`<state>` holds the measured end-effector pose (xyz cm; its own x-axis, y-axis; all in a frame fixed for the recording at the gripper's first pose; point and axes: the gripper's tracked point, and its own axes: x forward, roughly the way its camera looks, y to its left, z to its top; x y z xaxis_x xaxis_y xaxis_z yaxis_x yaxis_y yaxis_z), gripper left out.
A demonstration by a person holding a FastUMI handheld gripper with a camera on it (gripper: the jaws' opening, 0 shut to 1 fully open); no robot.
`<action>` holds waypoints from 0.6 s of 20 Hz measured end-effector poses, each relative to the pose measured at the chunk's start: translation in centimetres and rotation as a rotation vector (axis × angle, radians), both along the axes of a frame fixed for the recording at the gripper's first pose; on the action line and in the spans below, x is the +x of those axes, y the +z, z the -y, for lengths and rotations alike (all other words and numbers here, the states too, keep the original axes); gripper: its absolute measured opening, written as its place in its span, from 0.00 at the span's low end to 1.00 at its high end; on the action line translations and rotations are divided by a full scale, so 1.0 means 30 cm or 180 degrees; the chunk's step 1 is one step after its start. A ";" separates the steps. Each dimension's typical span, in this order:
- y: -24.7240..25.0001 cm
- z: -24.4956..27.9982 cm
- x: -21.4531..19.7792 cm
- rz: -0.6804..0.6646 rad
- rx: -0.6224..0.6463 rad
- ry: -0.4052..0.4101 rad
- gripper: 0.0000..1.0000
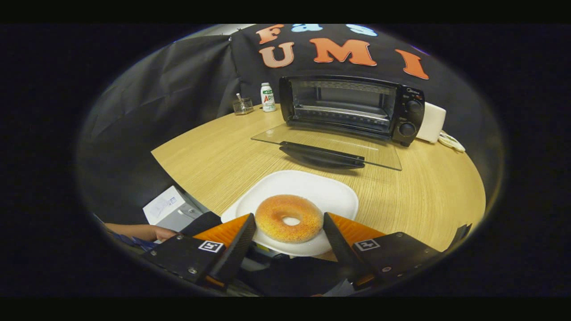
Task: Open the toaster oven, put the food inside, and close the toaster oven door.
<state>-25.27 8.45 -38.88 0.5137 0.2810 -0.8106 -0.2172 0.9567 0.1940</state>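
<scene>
A golden doughnut [274, 223] lies on a white plate [321, 189] at the near edge of the round wooden table. My gripper [290, 217] is down at the plate with the doughnut between its two fingers, one close against each side. The doughnut looks unsqueezed, so the gripper reads as open around it. Beyond the plate stands the black toaster oven [352, 107]. Its glass door [328, 149] is folded down flat toward me, black handle [321, 154] at the front. A wire rack [341, 111] shows inside the open cavity.
A small white bottle [267, 96] and a little wire holder [243, 106] stand left of the oven. To the oven's right are a white appliance [432, 121] and a power strip [451, 141]. A person's arm [138, 231] and a white box [167, 207] are below the table's left edge.
</scene>
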 end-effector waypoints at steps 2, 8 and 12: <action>-0.001 0.002 0.005 -0.0010 0.0019 -0.0036 0.84; 0.047 0.007 0.063 0.0068 0.0294 -0.0343 0.69; 0.101 -0.008 0.150 0.0254 0.0574 -0.0570 0.69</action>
<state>-20.77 8.68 -35.86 0.6287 0.3160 -0.7106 -0.0689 0.9328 0.3538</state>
